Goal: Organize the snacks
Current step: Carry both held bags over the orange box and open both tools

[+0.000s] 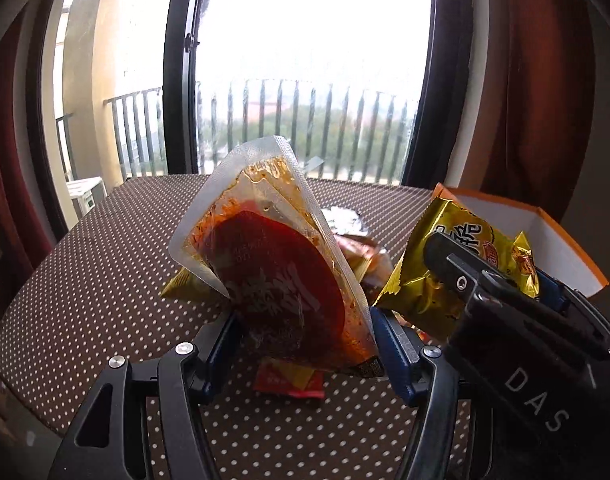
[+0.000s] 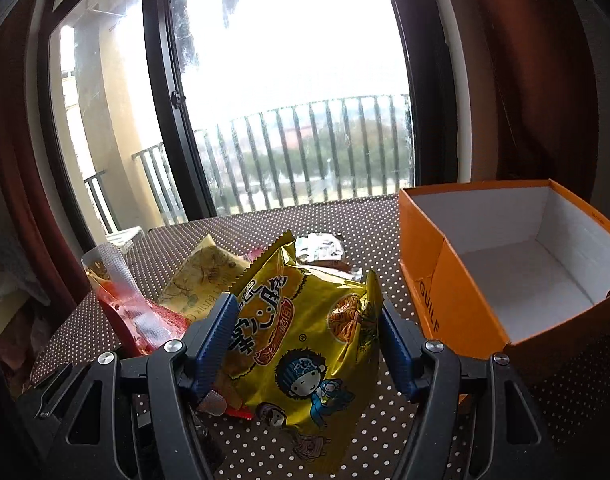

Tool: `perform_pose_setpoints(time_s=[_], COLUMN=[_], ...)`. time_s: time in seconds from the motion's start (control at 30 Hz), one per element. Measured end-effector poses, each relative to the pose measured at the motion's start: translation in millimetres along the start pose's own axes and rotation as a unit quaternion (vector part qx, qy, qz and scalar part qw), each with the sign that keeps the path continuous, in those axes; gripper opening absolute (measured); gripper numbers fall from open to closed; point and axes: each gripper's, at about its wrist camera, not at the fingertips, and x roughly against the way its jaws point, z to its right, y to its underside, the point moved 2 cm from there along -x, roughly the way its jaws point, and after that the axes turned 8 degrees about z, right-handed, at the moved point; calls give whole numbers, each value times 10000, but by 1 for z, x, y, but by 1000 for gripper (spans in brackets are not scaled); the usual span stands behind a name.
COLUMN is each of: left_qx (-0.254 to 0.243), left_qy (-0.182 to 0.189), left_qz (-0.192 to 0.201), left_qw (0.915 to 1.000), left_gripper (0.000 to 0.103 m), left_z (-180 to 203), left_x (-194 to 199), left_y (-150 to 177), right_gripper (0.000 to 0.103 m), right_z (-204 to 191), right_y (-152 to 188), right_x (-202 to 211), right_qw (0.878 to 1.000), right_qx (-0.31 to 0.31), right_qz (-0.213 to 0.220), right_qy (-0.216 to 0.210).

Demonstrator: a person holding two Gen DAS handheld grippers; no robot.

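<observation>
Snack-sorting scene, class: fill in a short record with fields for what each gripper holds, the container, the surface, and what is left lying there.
left gripper: shut on clear vacuum pouch with red sauce
right gripper: shut on yellow foil noodle-snack bag
container: open orange cardboard box, white inside, nothing in it
surface: brown table with white dots
left lying: silver foil packet, pale yellow packet
</observation>
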Motion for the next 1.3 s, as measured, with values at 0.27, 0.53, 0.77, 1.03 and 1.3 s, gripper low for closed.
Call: perform_pose_setpoints(time_s=[0.27, 0.53, 0.77, 1.03, 1.3], left_qx=[-81, -297, -527, -656, -1025], left_qy=[315, 689, 1037, 1289, 1273], left_qz=[214, 328, 239, -276, -1075], left_qw=[9992, 9966, 9929, 9891, 9807], left_gripper=[65, 65, 65, 65, 66], left_z=[37, 86, 142, 193, 247], left_x=[1, -21, -45, -85, -110], left_y=[-41, -75, -87, -83, -43], right_gripper=[70, 70, 70, 70, 70], right_z=[27, 73, 117, 182, 228], right_y=[-37, -64, -75, -77, -56], right_x=[8, 5, -1, -10, -38], right_qw=[9992, 9975, 9956, 9940, 9900], right_qx=[-10, -46, -118, -316, -641], right_qz=[376, 608, 647, 330, -346], right_qy=[138, 360, 674, 989, 1210])
